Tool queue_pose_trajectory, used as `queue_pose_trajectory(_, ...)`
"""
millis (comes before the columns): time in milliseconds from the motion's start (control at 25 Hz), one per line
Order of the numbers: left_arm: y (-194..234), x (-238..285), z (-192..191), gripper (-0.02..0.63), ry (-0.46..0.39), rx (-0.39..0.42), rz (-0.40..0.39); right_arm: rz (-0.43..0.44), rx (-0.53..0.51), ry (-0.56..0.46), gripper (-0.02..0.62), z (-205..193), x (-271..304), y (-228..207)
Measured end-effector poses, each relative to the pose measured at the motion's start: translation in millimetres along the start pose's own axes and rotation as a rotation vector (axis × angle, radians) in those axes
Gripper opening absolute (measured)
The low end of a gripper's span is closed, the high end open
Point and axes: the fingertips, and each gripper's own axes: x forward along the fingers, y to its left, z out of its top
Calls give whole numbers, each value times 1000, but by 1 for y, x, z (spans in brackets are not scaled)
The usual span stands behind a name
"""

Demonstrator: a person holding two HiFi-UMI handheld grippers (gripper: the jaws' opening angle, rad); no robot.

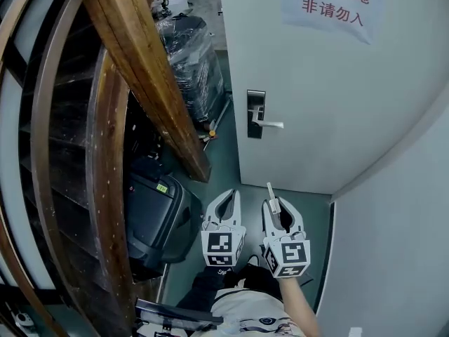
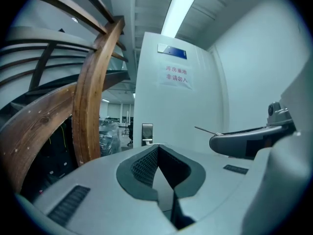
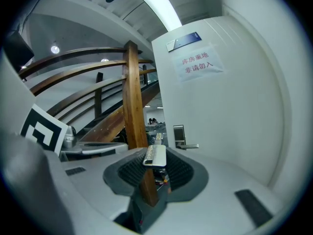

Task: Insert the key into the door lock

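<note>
The white door point(image 1: 330, 83) stands ahead with a steel lock plate point(image 1: 256, 114) and its lever handle point(image 1: 271, 124). My right gripper point(image 1: 273, 202) is shut on a silver key point(image 1: 269, 190), whose blade points up towards the door. It hangs well short of the lock and below it. In the right gripper view the key point(image 3: 155, 155) sits between the pads, left of the lock plate point(image 3: 179, 135). My left gripper point(image 1: 231, 194) is beside the right one, shut and empty. The left gripper view shows its jaws point(image 2: 157, 148) meeting, the lock plate point(image 2: 147, 133) far off, and the key blade point(image 2: 208, 130).
A slanting wooden stair beam point(image 1: 151, 69) and curved rails point(image 1: 105, 188) crowd the left. A black case point(image 1: 151, 220) stands on the floor below them, with a plastic-wrapped stack point(image 1: 189, 55) behind. A white wall point(image 1: 400, 244) closes the right. A paper sign point(image 1: 333, 5) hangs on the door.
</note>
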Motion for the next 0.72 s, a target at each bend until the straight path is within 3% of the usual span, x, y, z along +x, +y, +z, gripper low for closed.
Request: queue_pose_trajectory(720, 57, 100, -30, 2, 69, 15, -116, -73, -2, 83, 117, -31, 112, -1)
